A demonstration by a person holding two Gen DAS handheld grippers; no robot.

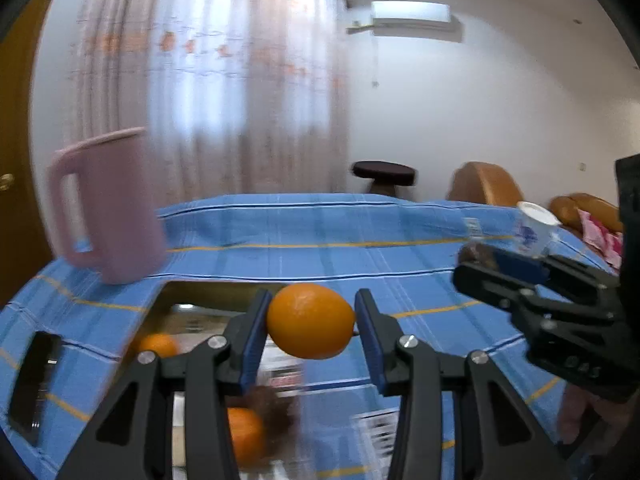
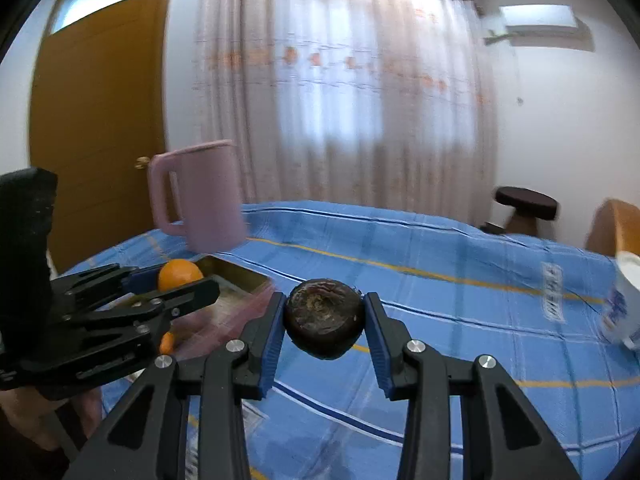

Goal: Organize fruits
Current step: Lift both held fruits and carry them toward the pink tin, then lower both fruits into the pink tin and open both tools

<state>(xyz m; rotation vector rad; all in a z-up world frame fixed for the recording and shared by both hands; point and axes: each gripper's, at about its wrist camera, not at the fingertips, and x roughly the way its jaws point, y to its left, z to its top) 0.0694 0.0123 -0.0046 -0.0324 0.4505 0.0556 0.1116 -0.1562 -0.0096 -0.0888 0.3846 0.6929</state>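
Note:
My left gripper (image 1: 311, 322) is shut on an orange (image 1: 310, 321) and holds it above a shallow gold tray (image 1: 200, 292). Two more oranges (image 1: 158, 345) (image 1: 244, 434) and a dark brown fruit (image 1: 276, 404) lie in the tray below. My right gripper (image 2: 324, 318) is shut on a dark brown wrinkled fruit (image 2: 325, 317) and holds it above the blue cloth. The right gripper also shows in the left wrist view (image 1: 486, 264), at the right. The left gripper with its orange (image 2: 180, 274) shows in the right wrist view, over the tray (image 2: 240, 280).
A pink jug (image 1: 108, 208) stands behind the tray on the blue striped tablecloth (image 1: 320, 236). A white paper cup (image 1: 534, 228) stands at the right. A black phone (image 1: 34, 380) lies left of the tray. A dark stool (image 1: 384, 176) and chairs are beyond the table.

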